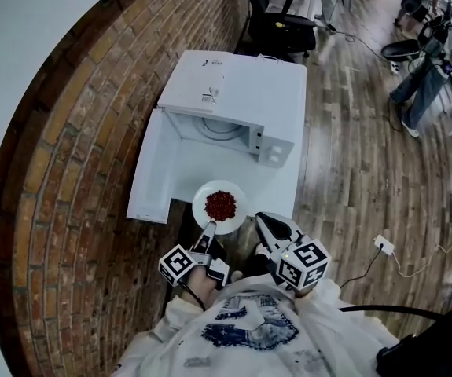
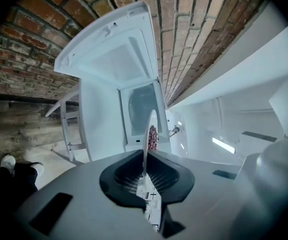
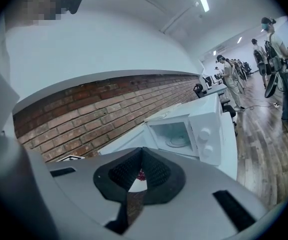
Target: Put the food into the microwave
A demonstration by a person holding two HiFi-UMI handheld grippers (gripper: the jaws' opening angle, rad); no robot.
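Left gripper (image 1: 208, 228) jaws clamp the near rim of the plate (image 1: 238, 199) of red food (image 1: 221, 205); the open microwave (image 1: 237, 93) lies straight ahead; right gripper (image 1: 266, 223) beside it, jaws seemingly together, empty.

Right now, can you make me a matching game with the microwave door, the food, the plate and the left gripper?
Things:
1. microwave door
2. food
3. plate
4. left gripper

Colour or state:
A. red
B. swung open
C. shut on the plate's rim
D. white, holding the food

Pairs: 1-B, 2-A, 3-D, 4-C
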